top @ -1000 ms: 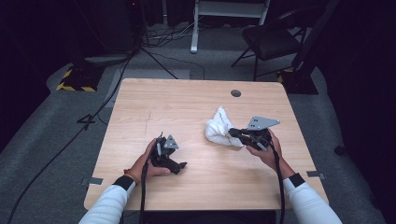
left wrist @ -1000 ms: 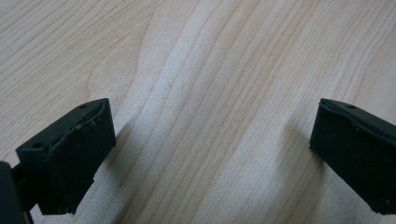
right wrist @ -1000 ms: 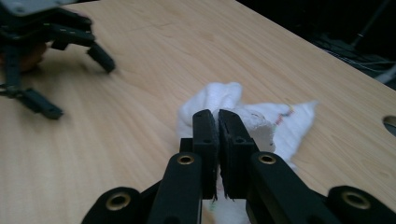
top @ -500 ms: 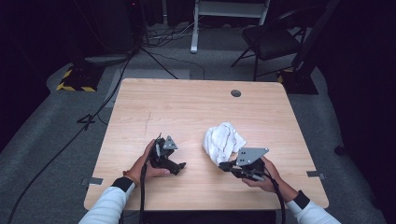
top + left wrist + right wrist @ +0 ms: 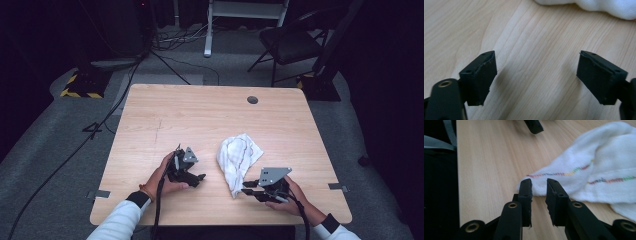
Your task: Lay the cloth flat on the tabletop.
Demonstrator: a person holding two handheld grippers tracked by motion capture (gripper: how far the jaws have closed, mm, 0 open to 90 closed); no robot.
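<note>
- A crumpled white towel [image 5: 239, 159] with thin multicoloured stitched stripes lies on the wooden tabletop [image 5: 200, 120], right of centre and toward the person's edge; one narrow corner of it trails down toward that edge.
- In the right gripper view the towel [image 5: 596, 170] spreads across the upper right, and its near corner lies just beyond the jaw tips.
- The right gripper [image 5: 246, 187] rests low on the tabletop just beside that trailing corner, held in the person's right hand [image 5: 289, 199], a grey three-cornered plate on top.
- Its jaws stand nearly together with a narrow gap between them, nothing in the gap; the right gripper [image 5: 539, 187] is not gripping the cloth.
- The left gripper [image 5: 199, 178] sits left of the towel, apart from it, held in the left hand [image 5: 162, 175].
- In the left gripper view its jaws are spread wide over bare wood, released, with the towel's edge [image 5: 586, 6] along the top of the frame.
- A round dark hole [image 5: 252, 100] marks the tabletop's far side.
</note>
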